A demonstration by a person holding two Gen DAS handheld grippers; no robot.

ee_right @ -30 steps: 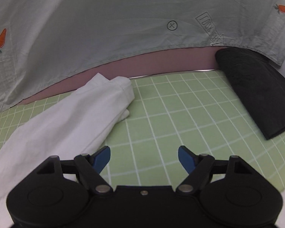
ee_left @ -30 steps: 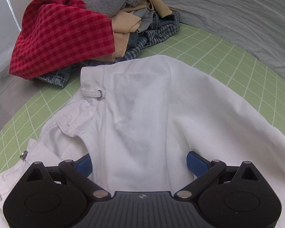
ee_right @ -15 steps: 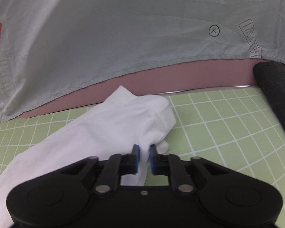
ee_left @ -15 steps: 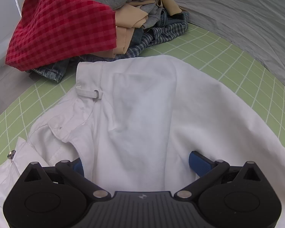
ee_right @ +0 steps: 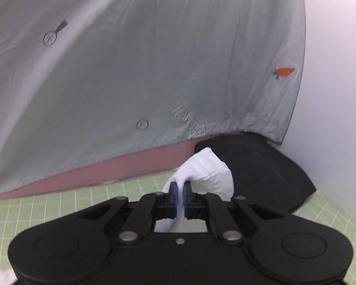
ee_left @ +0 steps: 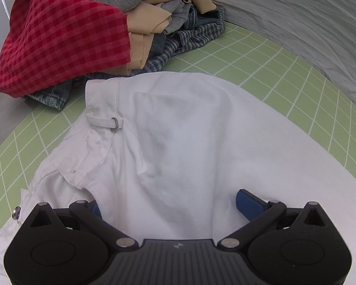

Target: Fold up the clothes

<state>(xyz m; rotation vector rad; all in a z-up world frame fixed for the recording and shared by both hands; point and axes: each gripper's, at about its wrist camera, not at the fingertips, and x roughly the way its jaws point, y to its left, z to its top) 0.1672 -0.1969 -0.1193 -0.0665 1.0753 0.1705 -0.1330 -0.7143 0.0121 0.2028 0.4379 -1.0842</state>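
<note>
White trousers (ee_left: 182, 142) lie on the green grid mat (ee_left: 284, 78), waistband with a belt loop toward the far left. My left gripper (ee_left: 170, 204) is open, its blue pads wide apart on either side of a raised fold of the white cloth. My right gripper (ee_right: 180, 198) is shut on the white trouser leg end (ee_right: 206, 171) and holds it lifted above the mat (ee_right: 59, 204).
A pile of clothes (ee_left: 102, 23), with a red checked shirt on top, sits at the mat's far left. A grey sheet (ee_right: 142, 59) with carrot prints hangs behind. A folded black garment (ee_right: 261, 171) lies at the mat's far right.
My right gripper closed on the trouser leg end and lifted it off the mat, swinging right toward the black garment. The left gripper moved slightly forward over the trousers, still open.
</note>
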